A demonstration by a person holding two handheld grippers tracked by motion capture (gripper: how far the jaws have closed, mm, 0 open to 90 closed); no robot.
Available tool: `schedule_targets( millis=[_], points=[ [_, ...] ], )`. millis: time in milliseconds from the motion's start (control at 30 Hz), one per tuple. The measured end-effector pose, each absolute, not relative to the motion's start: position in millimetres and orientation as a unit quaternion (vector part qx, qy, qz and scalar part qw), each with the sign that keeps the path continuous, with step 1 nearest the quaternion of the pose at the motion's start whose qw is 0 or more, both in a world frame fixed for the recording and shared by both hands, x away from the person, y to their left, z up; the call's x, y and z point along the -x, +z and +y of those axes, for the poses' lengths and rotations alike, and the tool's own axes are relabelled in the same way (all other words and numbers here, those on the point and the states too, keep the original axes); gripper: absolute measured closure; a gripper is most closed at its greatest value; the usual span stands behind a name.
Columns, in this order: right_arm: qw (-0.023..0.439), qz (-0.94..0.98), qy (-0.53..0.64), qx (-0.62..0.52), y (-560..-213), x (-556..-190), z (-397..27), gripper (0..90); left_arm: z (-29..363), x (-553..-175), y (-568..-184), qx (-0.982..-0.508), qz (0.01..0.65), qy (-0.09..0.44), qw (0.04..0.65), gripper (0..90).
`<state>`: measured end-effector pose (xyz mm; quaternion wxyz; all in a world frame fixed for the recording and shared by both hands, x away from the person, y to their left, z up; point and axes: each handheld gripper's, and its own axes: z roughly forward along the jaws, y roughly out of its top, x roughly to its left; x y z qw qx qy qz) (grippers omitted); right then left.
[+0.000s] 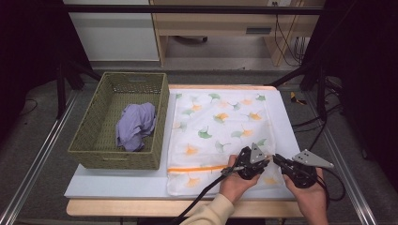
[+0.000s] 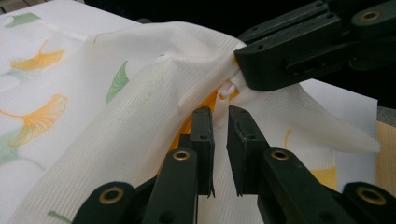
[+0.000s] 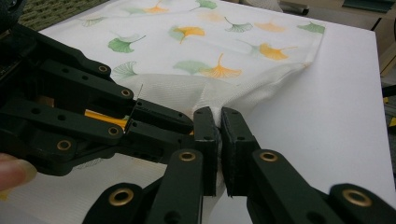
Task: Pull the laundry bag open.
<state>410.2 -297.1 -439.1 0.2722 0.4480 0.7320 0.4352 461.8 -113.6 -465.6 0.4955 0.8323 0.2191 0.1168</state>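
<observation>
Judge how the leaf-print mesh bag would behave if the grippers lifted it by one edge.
Probably floppy: where the right gripper pinches the bag, the cloth tents and folds. Likely light: its mesh is thin. It would likely sag rather than hold shape.

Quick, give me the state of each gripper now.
Left gripper: jaws nearly closed, small gap, nothing clamped.
Right gripper: shut on the mesh laundry bag.

Green wicker basket way off to the left claw's left, purple cloth bunched up inside, all on the white desk.
</observation>
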Motion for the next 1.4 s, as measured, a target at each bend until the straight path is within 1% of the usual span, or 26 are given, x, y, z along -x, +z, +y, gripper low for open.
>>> schedule_targets(
  millis=[100, 567, 633, 667, 700, 967, 1133, 1400],
  points=[
    [0.271, 0.731, 0.438, -0.447, -438.8, -410.2, -296.9, 86.1, -114.4, -462.4, -467.0, -0.835, 0.215, 0.12, 0.493, 82.0],
    [0.263, 0.729, 0.444, -0.449, -438.9, -410.5, -297.2, 86.1, -118.5, -464.1, -470.1, -0.834, 0.21, 0.134, 0.492, 83.5],
    [0.264, 0.729, 0.442, -0.45, -439.0, -410.6, -297.0, 86.1, -119.2, -462.9, -470.5, -0.836, 0.205, 0.129, 0.492, 85.7],
    [0.264, 0.729, 0.442, -0.451, -439.2, -410.8, -297.2, 86.1, -119.7, -462.0, -470.9, -0.836, 0.205, 0.131, 0.493, 89.3],
    [0.264, 0.729, 0.441, -0.452, -439.5, -410.9, -297.6, 86.1, -120.2, -461.3, -471.1, -0.836, 0.205, 0.132, 0.492, 89.5],
    [0.263, 0.73, 0.439, -0.453, -440.0, -411.3, -297.7, 86.1, -119.8, -461.5, -469.5, -0.833, 0.211, 0.127, 0.494, 89.5],
    [0.26, 0.726, 0.444, -0.456, -439.7, -411.2, -298.8, 86.1, -120.4, -462.3, -469.8, -0.827, 0.217, 0.13, 0.503, 84.8],
    [0.257, 0.724, 0.444, -0.461, -440.3, -411.6, -300.0, 86.1, -121.9, -461.0, -472.4, -0.823, 0.217, 0.128, 0.509, 84.1]
  ],
)
